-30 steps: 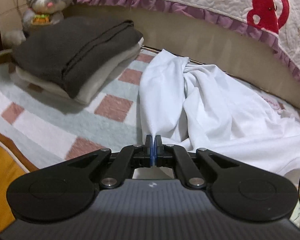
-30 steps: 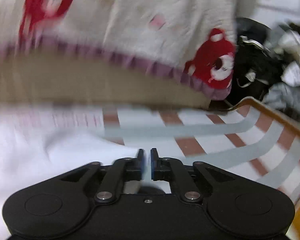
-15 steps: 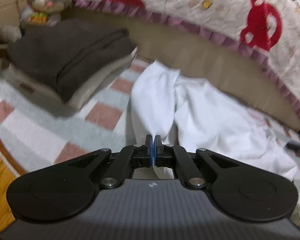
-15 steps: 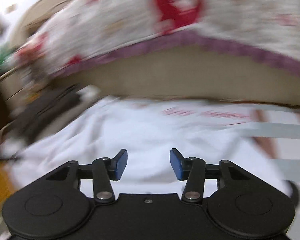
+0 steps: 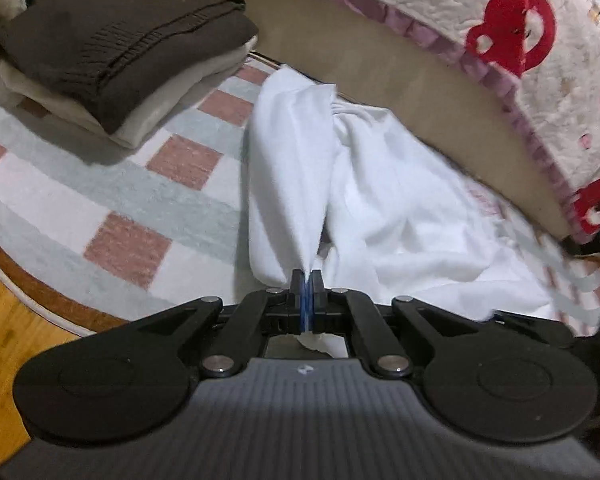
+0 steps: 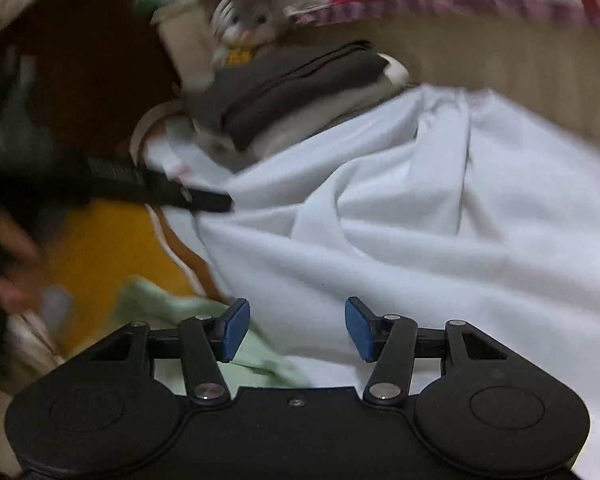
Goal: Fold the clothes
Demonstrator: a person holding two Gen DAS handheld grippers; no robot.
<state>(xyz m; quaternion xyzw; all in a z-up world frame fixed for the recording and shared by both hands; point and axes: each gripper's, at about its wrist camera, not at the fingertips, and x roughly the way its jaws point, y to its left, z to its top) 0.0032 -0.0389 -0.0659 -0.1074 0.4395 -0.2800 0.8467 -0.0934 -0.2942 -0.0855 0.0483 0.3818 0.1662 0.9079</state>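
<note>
My left gripper (image 5: 309,280) is clamped on a pinch of the white garment (image 5: 380,184), which lies rumpled on the checked rug (image 5: 132,184) beside the folded stack (image 5: 112,48). My right gripper (image 6: 297,328) is opening, nothing between the jaws, angled down over the cloth. Step: getting a second hold. Next I need an edge or corner opposite my left pinch.
</note>
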